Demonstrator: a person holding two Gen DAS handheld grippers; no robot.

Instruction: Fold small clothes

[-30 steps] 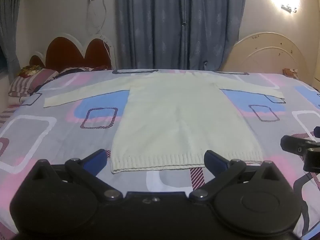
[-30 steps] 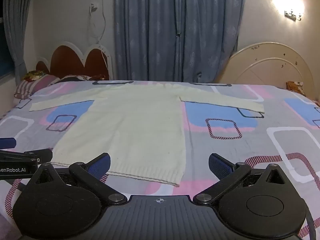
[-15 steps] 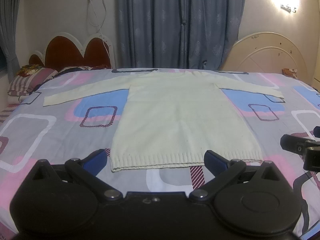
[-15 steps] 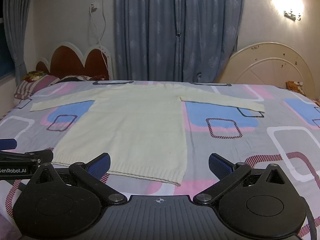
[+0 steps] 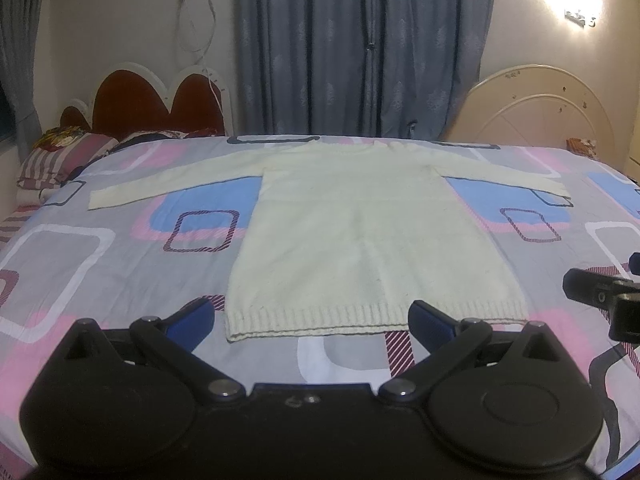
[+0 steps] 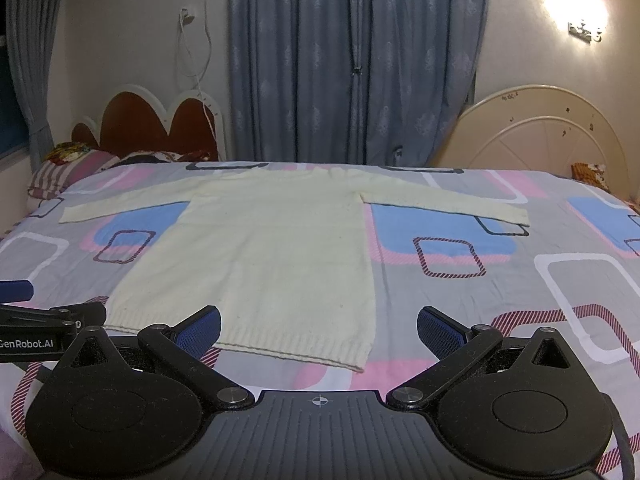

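A pale cream knit sweater point(image 5: 360, 236) point(image 6: 272, 256) lies flat on the bed with both sleeves spread sideways and its ribbed hem nearest me. My left gripper point(image 5: 310, 318) is open, its blue-padded fingers point(image 5: 192, 318) just short of the hem, nothing between them. My right gripper point(image 6: 318, 326) is open too, over the hem's right corner, holding nothing. The right gripper's body point(image 5: 608, 300) shows at the right edge of the left wrist view. At the left edge of the right wrist view is the left gripper's body point(image 6: 44, 328).
The bed sheet point(image 5: 80, 264) has grey, pink and blue squares. A dark red headboard point(image 5: 156, 108) and striped pillow point(image 5: 60, 160) lie far left, a cream headboard point(image 5: 532, 112) far right, blue curtains point(image 5: 360, 48) behind. A lit wall lamp point(image 6: 576, 4) glares.
Both views have crept very slightly toward the sweater's hem. Both grippers stay open and the sweater has not moved.
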